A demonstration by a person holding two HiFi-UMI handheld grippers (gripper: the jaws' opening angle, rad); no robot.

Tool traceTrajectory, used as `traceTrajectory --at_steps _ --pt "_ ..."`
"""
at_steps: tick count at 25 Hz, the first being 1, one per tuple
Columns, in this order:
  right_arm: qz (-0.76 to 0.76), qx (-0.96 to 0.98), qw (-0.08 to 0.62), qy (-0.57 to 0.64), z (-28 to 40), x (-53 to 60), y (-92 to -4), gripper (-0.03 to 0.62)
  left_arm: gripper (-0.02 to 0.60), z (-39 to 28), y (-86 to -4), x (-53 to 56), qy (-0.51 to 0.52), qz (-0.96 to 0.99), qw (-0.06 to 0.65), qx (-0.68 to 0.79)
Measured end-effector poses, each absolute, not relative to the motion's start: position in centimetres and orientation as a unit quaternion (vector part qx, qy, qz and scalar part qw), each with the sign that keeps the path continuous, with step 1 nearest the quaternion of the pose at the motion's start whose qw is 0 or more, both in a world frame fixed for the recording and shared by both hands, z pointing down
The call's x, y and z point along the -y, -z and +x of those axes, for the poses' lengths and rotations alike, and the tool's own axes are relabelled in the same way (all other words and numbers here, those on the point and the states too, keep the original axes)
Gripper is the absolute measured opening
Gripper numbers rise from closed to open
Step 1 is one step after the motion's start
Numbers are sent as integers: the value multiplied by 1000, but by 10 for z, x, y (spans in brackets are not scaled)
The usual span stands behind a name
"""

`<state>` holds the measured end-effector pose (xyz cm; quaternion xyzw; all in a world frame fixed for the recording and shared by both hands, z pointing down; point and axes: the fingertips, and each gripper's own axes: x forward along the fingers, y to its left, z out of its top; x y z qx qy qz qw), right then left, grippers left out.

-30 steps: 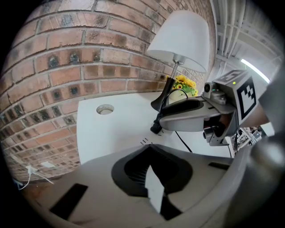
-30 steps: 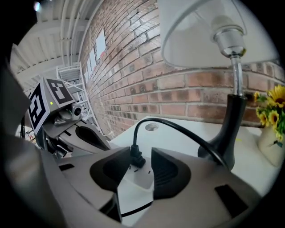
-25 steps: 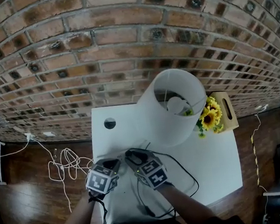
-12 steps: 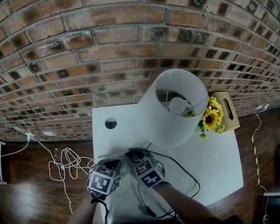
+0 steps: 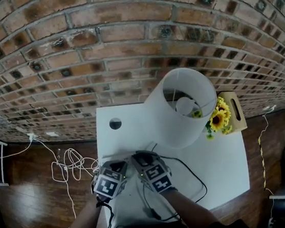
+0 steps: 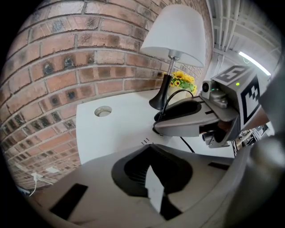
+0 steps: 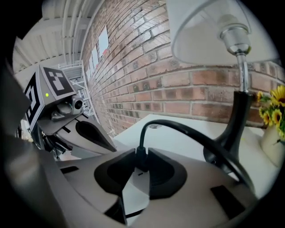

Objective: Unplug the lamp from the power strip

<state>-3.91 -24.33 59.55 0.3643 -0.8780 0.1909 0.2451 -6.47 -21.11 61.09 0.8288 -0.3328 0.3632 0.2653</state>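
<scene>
The lamp (image 5: pixel 180 106), with a white shade and a black base (image 7: pixel 231 133), stands at the back of the white table (image 5: pixel 220 163). Its black cord (image 5: pixel 190 169) loops over the table to a black plug (image 7: pixel 141 156). My right gripper (image 7: pixel 141 153) has just been closing and is shut on that plug, above the white power strip (image 7: pixel 133 191). My left gripper (image 6: pixel 150 149) sits close beside it at the table's front left. Its jaws are shut on a white piece that looks like the power strip (image 6: pixel 153 189). The right gripper (image 6: pixel 160 127) shows to its right.
Sunflowers in a wooden box (image 5: pixel 220 117) stand right of the lamp. A round hole (image 5: pixel 115 123) is in the table's back left corner. White cables (image 5: pixel 69 166) lie coiled on the wooden floor to the left. A brick wall rises behind the table.
Both grippers keep their spot at the table's front left. Only the head view itself has shifted slightly.
</scene>
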Motion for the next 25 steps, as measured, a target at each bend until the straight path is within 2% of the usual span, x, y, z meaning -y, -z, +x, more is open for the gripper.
traceTrajectory --at_steps 5,8,11,22,25 --pt "355 884 253 -171 -38 241 -594 77 26 -64 -613 211 -370 830 256 330" --pt "348 903 194 -162 -50 249 -556 80 26 -63 -612 214 -374 834 239 328" --pt "301 921 227 -95 -83 253 -530 81 25 -69 -612 213 -370 829 249 336" --pt "308 918 228 -100 -78 247 -520 84 25 -67 -603 212 -375 823 257 342" --pt "311 917 229 -102 -75 246 -517 86 25 -70 -608 215 -380 823 241 346"
